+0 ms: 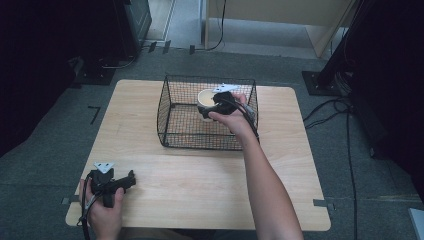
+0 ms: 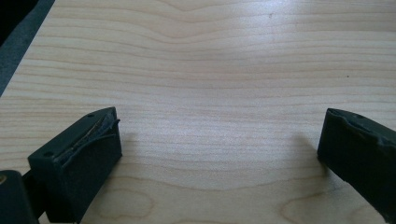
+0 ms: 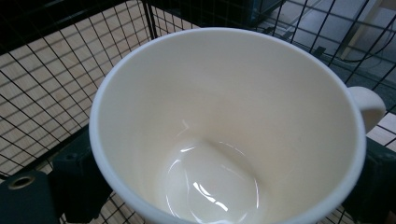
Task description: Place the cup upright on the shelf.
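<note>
The basket [image 1: 170, 120] sits at the table's [image 1: 210, 185] far middle; the mug [image 1: 206, 98] is inside its back right part.

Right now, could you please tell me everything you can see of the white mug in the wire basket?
The mug is cream-white and glossy, ceramic by its look, with a thick rounded rim and walls that narrow toward the bottom. It is empty, and light glints on its shiny inner base. A handle juts out at one side. It stands mouth up inside the black wire basket, toward the far right part, between the jaws of the right gripper, one jaw at each side of its wall. Whether its base rests on the basket floor I cannot tell.
</note>
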Demonstrator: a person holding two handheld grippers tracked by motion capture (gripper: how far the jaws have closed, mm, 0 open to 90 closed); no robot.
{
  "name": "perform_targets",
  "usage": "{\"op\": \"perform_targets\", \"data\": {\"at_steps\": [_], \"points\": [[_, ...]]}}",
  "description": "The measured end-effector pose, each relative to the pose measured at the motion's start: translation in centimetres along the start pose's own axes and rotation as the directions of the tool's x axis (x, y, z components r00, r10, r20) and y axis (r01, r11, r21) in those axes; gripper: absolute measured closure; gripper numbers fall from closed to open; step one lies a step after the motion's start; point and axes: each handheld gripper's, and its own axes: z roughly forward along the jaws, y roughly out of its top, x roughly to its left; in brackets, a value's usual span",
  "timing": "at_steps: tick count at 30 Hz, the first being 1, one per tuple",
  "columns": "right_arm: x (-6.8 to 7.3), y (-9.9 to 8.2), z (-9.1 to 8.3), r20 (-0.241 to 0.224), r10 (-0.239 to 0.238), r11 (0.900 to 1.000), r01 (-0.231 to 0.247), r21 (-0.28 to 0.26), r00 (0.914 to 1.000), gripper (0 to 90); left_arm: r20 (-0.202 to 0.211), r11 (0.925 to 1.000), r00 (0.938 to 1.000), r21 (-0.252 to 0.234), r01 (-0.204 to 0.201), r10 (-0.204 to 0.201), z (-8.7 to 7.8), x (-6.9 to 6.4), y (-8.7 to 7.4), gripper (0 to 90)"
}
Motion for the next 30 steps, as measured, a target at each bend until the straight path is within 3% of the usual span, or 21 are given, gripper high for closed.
{"op": "perform_targets", "data": {"at_steps": [7,19,30], "points": [[-0.3,-0.6,0.8,0.004,0.008,0.9975,-0.008,0.070,1.0000,8.3,0.003,1.0000,1.0000,0.000,-0.003,0.003,0.0,0.0,0.0,0.0],[0.0,-1.2,1.5,-0.018,-0.062,0.9846,0.064,0.163,0.9979,8.3,0.003,1.0000,1.0000,0.000,-0.003,0.003,0.0,0.0,0.0,0.0],[0.0,-1.4,1.7,-0.043,-0.080,0.9742,0.087,0.208,0.9959,8.2,0.003,1.0000,1.0000,0.000,-0.003,0.003,0.0,0.0,0.0,0.0]]}}
